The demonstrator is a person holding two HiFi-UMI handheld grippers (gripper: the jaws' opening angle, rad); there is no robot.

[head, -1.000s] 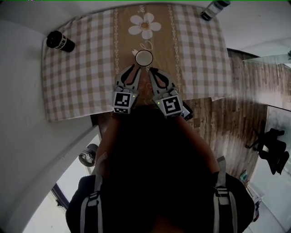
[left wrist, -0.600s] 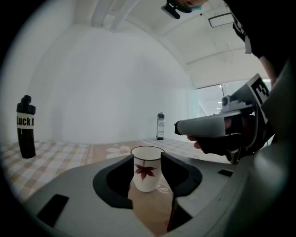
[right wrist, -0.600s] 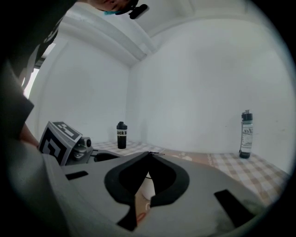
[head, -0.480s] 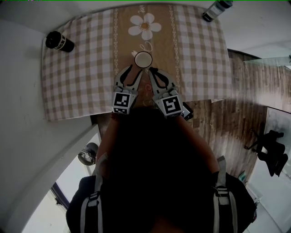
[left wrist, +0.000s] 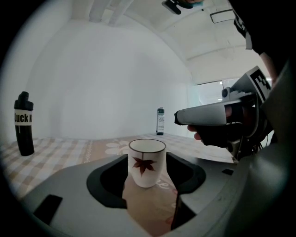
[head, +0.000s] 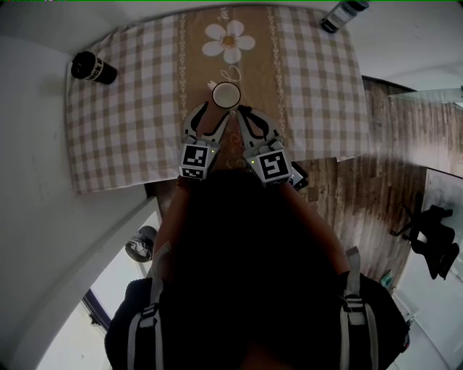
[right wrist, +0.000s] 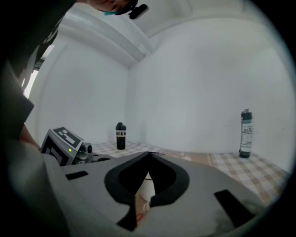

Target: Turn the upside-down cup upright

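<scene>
White and marked with a red leaf, the cup [left wrist: 146, 163] is seen standing upright on the table [head: 130, 123], mouth open to the ceiling. It rests on the tan middle strip of the checked cloth [head: 311, 87], just on the person's side of a printed daisy [head: 230, 40].

The left gripper [head: 215, 115] is held low at the cup, on its near left. Its jaws are spread apart, and the cup is framed in the gap between their tips — no squeeze on it can be made out.

The right gripper [right wrist: 149, 154] is held just beside the cup, on its near right. Its jaws are pressed together at the tips with nothing between them, and the cup is only glimpsed beyond, through the opening below the tips.

A black bottle [head: 92, 66] is stood well to the left of the cup, near the cloth's far corner. A second bottle with a dark cap [head: 341, 14] is stood well to the cup's right, at the far edge of the table.
</scene>
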